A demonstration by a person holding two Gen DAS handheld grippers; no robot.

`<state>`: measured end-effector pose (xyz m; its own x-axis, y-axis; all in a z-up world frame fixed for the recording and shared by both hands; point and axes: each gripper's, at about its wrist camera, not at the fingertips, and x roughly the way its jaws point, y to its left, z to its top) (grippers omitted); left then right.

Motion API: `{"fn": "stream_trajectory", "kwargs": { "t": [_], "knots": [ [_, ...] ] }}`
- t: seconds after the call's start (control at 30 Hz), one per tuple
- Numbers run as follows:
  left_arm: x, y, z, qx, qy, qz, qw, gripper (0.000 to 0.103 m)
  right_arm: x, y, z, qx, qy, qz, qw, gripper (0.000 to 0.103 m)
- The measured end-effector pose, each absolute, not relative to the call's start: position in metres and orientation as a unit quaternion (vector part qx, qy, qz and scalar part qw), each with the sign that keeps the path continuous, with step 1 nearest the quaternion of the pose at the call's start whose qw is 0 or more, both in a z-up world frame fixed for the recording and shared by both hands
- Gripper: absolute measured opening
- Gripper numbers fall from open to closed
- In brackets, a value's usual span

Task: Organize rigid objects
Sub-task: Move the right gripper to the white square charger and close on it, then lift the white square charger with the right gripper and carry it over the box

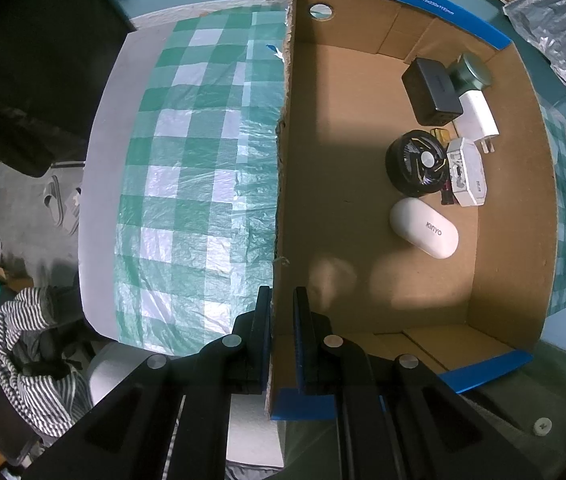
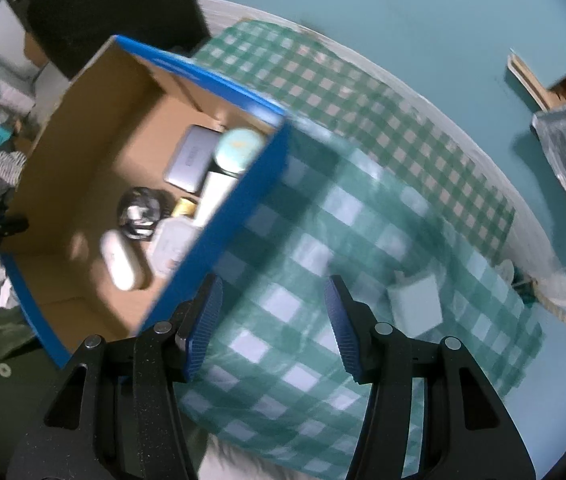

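On the counter [image 2: 423, 92], under the checked cloth [image 2: 283, 280]: nearly everything is already boxed.
Cardboard box [image 1: 383, 168]: big, open-topped, blue-edged; it sits to the left of the right claw and holds the sorted things.
Left claw [image 1: 283, 312]: pinched shut on the box's near side wall, one finger outside, one inside, steadying it.
Right claw [image 2: 273, 312]: part-way open, nothing between the fingers, hanging over the cloth just right of the box.
White block [image 2: 415, 304]: last loose piece I can make out, lying flat on the cloth just beyond the right finger, to its right; squarish, so no clear long axis, one corner turned toward the claw. Blur hides finer detail.
Nearer hand: the right, by far.
White case [image 1: 423, 228]: inside the box, long axis slanting across the floor.
Fan [image 1: 415, 168]: inside, flat, beside the case.
Likely next: shift right and pick up the block.
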<state>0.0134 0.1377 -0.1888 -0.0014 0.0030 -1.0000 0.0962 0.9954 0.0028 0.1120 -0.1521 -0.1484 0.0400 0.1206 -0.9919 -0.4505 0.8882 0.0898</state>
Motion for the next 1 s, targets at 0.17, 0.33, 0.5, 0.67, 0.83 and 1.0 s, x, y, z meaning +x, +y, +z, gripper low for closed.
{"fn": "stream_trajectory", "kwargs": {
  "t": [0.17,0.33,0.5,0.67,0.83,1.0],
  "knots": [
    [0.013,0.138,-0.188,0.035,0.706,-0.032,0.706,0.008,0.124,-0.192,-0.177,-0.134,0.682,0.164,0.700,0.061],
    [0.011,0.137,-0.189,0.036,0.705,-0.027,0.708,0.008,0.136,-0.233,-0.202,-0.134,0.688,0.147,0.698,0.061],
    [0.009,0.137,-0.189,0.039,0.705,-0.023,0.708,0.008,0.146,-0.254,-0.229,-0.161,0.691,0.148,0.689,0.061],
    [0.007,0.135,-0.187,0.042,0.704,-0.018,0.709,0.008,0.147,-0.257,-0.251,-0.199,0.693,0.163,0.674,0.063],
    [0.007,0.135,-0.186,0.040,0.703,-0.013,0.710,0.008,0.145,-0.258,-0.268,-0.231,0.696,0.169,0.659,0.063],
    [0.007,0.135,-0.186,0.041,0.704,-0.011,0.709,0.008,0.149,-0.262,-0.271,-0.206,0.699,0.169,0.664,0.060]
  ]
}}
